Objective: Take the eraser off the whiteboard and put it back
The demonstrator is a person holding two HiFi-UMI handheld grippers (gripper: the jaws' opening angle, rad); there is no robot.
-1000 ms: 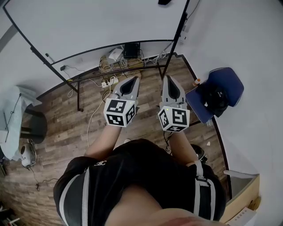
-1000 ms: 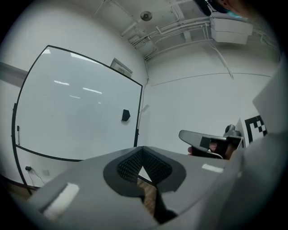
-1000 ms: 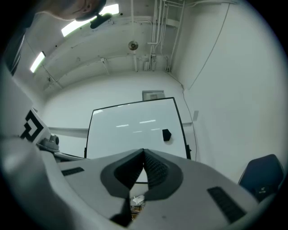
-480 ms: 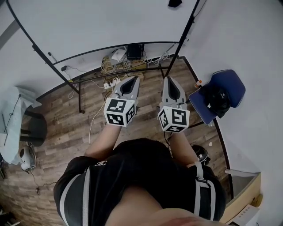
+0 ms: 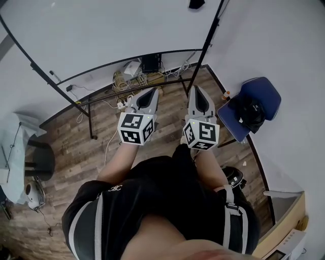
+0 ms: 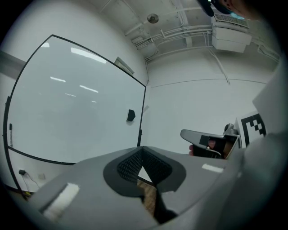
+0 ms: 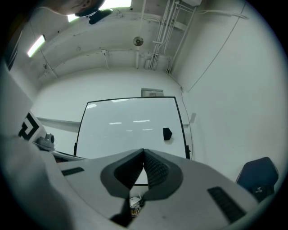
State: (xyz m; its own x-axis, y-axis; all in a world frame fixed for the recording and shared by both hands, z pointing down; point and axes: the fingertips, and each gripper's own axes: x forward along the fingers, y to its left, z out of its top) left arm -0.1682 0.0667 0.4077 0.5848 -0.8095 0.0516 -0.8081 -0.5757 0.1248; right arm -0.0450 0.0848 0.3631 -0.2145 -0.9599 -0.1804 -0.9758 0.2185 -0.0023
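Observation:
The black eraser (image 5: 196, 4) sticks to the whiteboard (image 5: 101, 30) near its upper right corner, far ahead of both grippers. It also shows as a small dark block, the eraser (image 6: 131, 115) in the left gripper view and the eraser (image 7: 167, 134) in the right gripper view. My left gripper (image 5: 148, 95) and right gripper (image 5: 198, 96) are held side by side at waist height and point at the board. Both are shut, with nothing between their ribbed pads. The right gripper (image 6: 204, 140) shows beside the left one.
A tangle of cables and a power strip (image 5: 133, 77) lies on the wood floor under the board's stand (image 5: 91, 119). A blue chair with a black bag (image 5: 251, 109) stands at the right wall. A dark round stool (image 5: 39, 158) and a white cloth are at the left.
Both grippers have moved a little forward toward the whiteboard together with the person. Their jaws have stayed shut and empty.

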